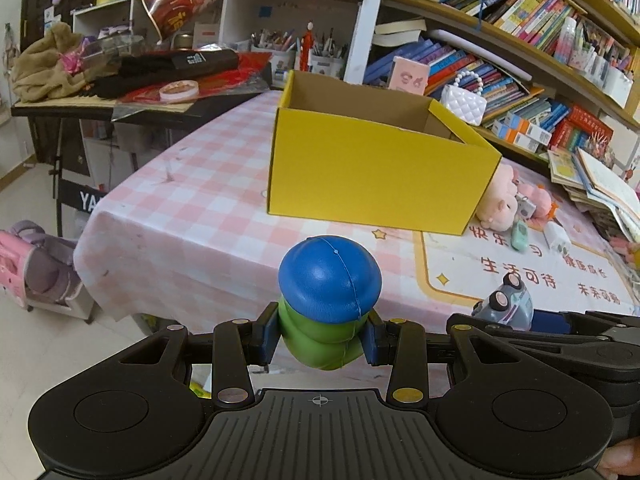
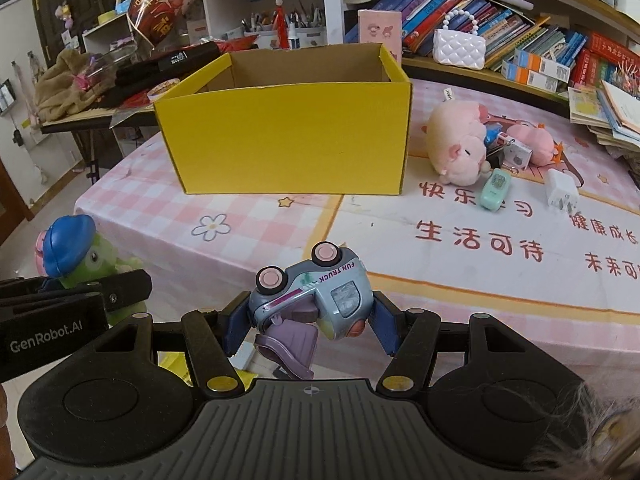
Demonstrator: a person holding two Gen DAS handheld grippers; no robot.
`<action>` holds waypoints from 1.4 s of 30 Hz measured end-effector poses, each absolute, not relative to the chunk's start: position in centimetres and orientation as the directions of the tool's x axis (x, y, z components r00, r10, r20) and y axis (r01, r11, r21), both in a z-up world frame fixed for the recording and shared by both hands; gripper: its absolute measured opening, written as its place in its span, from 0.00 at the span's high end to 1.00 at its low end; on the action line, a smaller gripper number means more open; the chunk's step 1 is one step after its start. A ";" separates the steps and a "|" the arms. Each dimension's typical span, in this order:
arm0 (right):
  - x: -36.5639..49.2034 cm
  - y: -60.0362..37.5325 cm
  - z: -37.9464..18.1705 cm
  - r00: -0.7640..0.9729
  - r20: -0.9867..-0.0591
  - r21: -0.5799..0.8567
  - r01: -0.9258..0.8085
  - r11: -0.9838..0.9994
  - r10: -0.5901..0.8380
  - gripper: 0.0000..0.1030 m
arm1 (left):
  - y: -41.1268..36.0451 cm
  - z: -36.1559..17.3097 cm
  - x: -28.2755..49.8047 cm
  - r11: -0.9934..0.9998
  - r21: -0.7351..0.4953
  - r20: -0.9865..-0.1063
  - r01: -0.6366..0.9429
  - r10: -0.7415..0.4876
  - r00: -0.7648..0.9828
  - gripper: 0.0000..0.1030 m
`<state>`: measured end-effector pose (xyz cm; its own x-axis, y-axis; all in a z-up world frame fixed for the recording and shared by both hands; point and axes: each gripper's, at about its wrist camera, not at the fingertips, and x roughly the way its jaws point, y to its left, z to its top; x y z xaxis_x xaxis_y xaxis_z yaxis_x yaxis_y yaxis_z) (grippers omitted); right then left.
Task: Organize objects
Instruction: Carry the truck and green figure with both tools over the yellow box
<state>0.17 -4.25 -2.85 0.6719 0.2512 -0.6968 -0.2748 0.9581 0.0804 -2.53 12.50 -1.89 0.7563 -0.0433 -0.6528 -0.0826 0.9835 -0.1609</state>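
My left gripper (image 1: 320, 338) is shut on a green squishy toy with a blue cap (image 1: 330, 288), held in the air before the table's near edge; the toy also shows in the right wrist view (image 2: 76, 256). My right gripper (image 2: 308, 322) is shut on a grey-blue toy truck (image 2: 316, 288) lying on its side, wheels up; the truck also shows in the left wrist view (image 1: 506, 300). An open yellow cardboard box (image 1: 372, 168) stands on the pink checked tablecloth ahead; it also shows in the right wrist view (image 2: 288, 128), and what shows of its inside is bare.
Right of the box lie a pink plush pig (image 2: 456, 144), a smaller pink plush (image 2: 534, 144), a mint green gadget (image 2: 495, 190) and a white charger (image 2: 562, 192). Bookshelves (image 2: 520, 52) line the back right. A cluttered side desk (image 2: 100, 96) stands left.
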 end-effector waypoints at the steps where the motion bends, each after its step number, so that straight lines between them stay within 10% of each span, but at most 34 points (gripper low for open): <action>1: 0.1 -4.1 -2.8 0.673 -0.696 0.079 -0.273 0.959 0.249 0.42 | 12.7 -1.8 -2.6 0.984 -0.161 -0.651 -0.077 -0.047 0.758 0.62; 24: 12.3 -2.1 5.0 0.868 -0.425 -0.095 -0.326 0.941 0.258 0.42 | 13.4 5.8 10.4 0.987 -0.158 -0.422 -0.027 -0.043 0.906 0.62; 42: 26.6 3.7 -1.0 0.574 -0.772 -0.294 -0.703 0.648 0.272 0.42 | 11.7 0.1 23.8 1.000 -0.024 -0.680 0.020 -0.031 0.732 0.62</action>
